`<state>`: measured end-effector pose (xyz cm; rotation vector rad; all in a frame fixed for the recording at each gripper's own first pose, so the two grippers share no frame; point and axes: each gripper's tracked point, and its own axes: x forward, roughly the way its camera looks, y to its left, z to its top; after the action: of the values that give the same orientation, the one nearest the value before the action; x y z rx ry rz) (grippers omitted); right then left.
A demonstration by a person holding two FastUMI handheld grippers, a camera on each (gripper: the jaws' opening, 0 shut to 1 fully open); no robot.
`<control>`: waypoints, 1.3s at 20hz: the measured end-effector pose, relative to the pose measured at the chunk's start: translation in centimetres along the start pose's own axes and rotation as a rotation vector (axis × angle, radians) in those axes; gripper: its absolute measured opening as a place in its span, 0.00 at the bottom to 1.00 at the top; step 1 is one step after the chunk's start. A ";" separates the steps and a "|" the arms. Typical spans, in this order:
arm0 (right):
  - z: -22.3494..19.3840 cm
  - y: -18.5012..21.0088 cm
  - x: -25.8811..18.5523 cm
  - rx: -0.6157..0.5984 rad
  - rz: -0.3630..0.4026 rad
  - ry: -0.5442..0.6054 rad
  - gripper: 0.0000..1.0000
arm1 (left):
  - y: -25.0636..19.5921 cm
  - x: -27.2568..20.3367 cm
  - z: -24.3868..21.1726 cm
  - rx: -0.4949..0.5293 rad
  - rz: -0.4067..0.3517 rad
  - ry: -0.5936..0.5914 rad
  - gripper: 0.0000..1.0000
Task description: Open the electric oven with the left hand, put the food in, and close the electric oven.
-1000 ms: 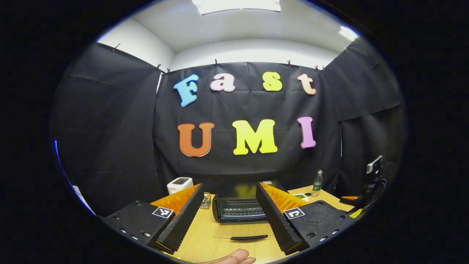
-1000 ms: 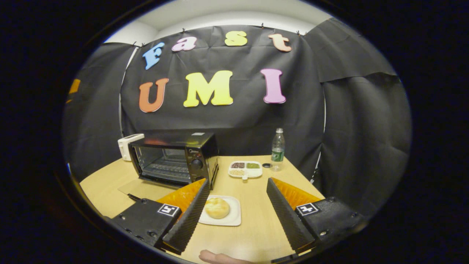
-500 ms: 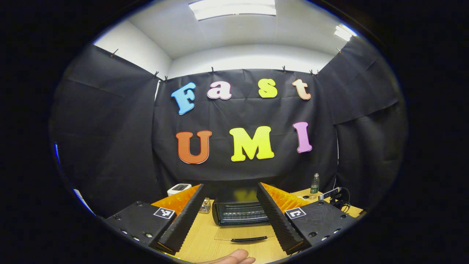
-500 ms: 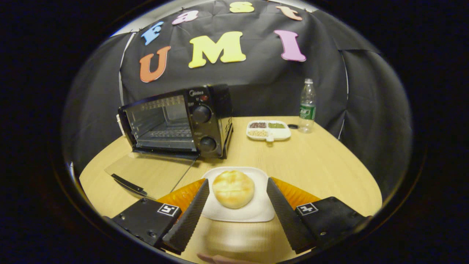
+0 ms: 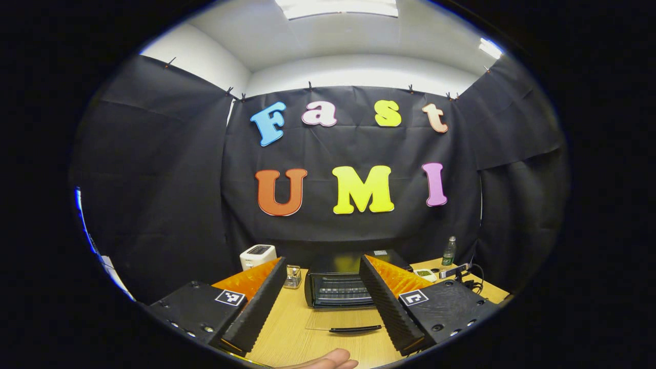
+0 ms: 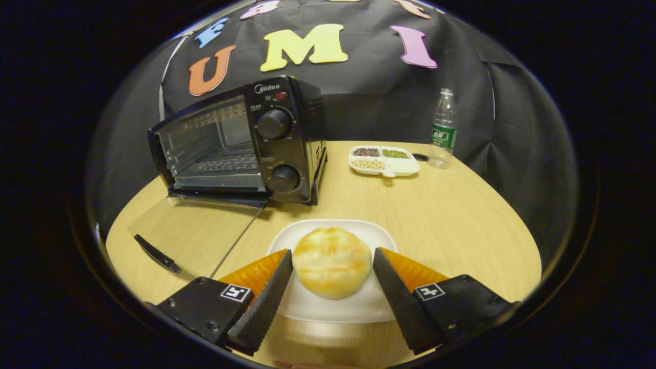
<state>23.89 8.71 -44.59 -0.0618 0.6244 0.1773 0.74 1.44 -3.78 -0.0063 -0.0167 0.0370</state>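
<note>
The black electric oven [image 6: 230, 143] stands at the left of the wooden table, its glass door [image 6: 200, 230] folded down flat with the handle [image 6: 156, 253] nearest me. A round golden bun [image 6: 332, 262] lies on a white plate [image 6: 333, 310] in front of the oven's knobs. My right gripper [image 6: 332, 252] is open, one finger close on each side of the bun. In the left gripper view, my left gripper [image 5: 322, 259] is held open in the air, facing the open oven [image 5: 338, 289] from a distance with nothing between its fingers.
A divided white dish [image 6: 384, 160] of beans and a plastic bottle [image 6: 443, 130] stand at the back right. A white appliance [image 5: 258, 254] and a small glass jar [image 5: 292, 277] sit left of the oven. A thumb [image 5: 328, 361] shows at the bottom edge.
My right gripper has moved forward and down to the plate, so its fingers now flank the bun. The left gripper has only swayed slightly and stays open.
</note>
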 end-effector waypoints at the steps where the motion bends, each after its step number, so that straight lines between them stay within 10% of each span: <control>1: -0.3 0.0 0.2 0.012 0.002 0.016 1.00 | 0.1 0.1 -0.2 0.003 0.001 0.002 0.93; 10: 1.4 1.7 -2.9 0.139 0.056 -0.024 0.86 | 1.6 0.1 -1.4 -0.012 0.011 0.016 0.93; 18: 5.2 10.3 -5.5 0.360 0.276 -0.117 0.88 | 3.5 0.0 -2.0 -0.016 0.024 0.017 0.93; 26: 10.6 17.9 -1.0 0.599 0.309 -0.190 0.83 | 6.6 0.4 -2.7 -0.016 0.053 0.028 0.93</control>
<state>25.92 27.37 -35.51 0.6263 0.4739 0.2838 0.97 8.03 -6.47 -0.0234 0.0111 0.0894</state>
